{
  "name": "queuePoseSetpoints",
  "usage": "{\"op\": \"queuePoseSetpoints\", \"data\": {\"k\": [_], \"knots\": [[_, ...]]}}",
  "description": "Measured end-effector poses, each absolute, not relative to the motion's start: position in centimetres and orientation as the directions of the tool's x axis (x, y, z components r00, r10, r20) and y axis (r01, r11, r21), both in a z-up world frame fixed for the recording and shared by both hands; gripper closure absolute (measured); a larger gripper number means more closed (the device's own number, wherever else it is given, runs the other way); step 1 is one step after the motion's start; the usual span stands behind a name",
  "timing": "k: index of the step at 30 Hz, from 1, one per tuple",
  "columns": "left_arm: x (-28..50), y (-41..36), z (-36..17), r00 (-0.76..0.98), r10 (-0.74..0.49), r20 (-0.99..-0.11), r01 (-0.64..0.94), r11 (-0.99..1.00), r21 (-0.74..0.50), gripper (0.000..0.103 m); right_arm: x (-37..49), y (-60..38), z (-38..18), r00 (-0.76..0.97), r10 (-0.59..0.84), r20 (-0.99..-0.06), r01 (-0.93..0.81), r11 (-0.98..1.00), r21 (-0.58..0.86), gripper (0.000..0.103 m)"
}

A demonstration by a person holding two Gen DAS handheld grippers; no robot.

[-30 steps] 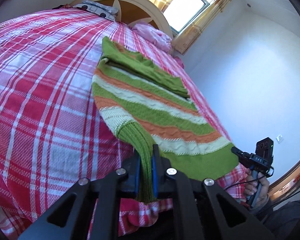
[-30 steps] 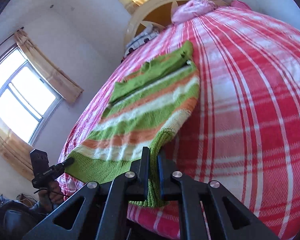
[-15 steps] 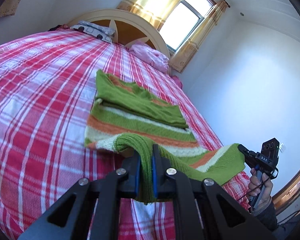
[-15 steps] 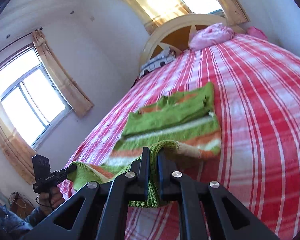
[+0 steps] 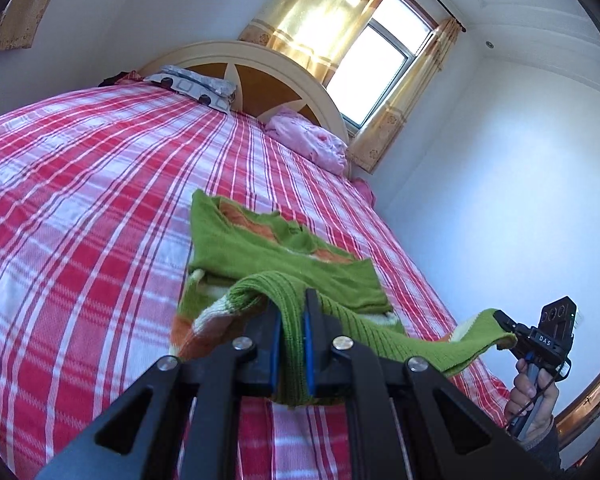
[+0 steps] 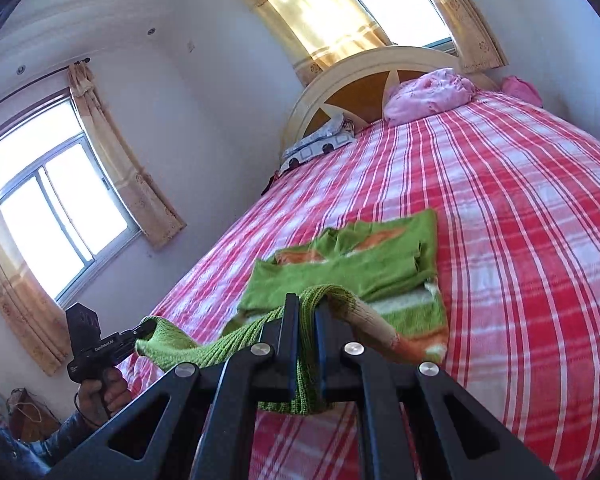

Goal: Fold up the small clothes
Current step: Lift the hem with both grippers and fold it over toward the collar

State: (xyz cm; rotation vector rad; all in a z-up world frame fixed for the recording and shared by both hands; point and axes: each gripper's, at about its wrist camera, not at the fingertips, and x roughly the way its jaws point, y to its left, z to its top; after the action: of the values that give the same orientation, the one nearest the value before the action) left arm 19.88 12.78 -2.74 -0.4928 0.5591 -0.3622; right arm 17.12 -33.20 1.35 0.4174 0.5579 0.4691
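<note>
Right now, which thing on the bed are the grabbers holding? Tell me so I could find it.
Find the big bed with the red and white checked cover. Near its foot lies a knitted sweater, grass green with orange and cream stripes. Unlike the pink bundle and the grey patterned pillow by the headboard, its ribbed hem is lifted and pinched by the left gripper and right gripper.

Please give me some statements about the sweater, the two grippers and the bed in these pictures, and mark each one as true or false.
1. Both hand-held grippers, left and right, clamp the green hem of the sweater. True.
2. The whole sweater lies flat on the bed. False: the hem is lifted above it.
3. A pink bundle lies by the headboard. True.
4. The bed cover is plain blue. False: it is a red and white check.
</note>
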Motion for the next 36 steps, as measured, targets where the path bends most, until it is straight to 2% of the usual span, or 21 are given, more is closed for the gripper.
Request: {"op": "queuePoseSetpoints", "data": {"k": [13, 24, 36], "knots": [[28.4, 13.0, -1.1, 0.814, -0.418, -0.402, 0.172, 0.836, -0.52, 0.093, 26.4, -33.4, 2.5, 0.775, 0.477, -0.414, -0.261, 0.839, 0.478, 0.097], [36.5, 12.5, -3.6, 0.782, -0.398, -0.479, 0.122, 0.852, -0.509, 0.093, 34.6, -33.5, 0.0, 0.755, 0.425, -0.499, -0.193, 0.872, 0.451, 0.097], [44.5, 11.4, -7.7, 0.725, -0.356, -0.589, 0.062, 0.886, -0.46, 0.093, 44.4, -33.7, -6.5, 0.666, 0.396, -0.632, -0.079, 0.88, 0.468, 0.097]]}}
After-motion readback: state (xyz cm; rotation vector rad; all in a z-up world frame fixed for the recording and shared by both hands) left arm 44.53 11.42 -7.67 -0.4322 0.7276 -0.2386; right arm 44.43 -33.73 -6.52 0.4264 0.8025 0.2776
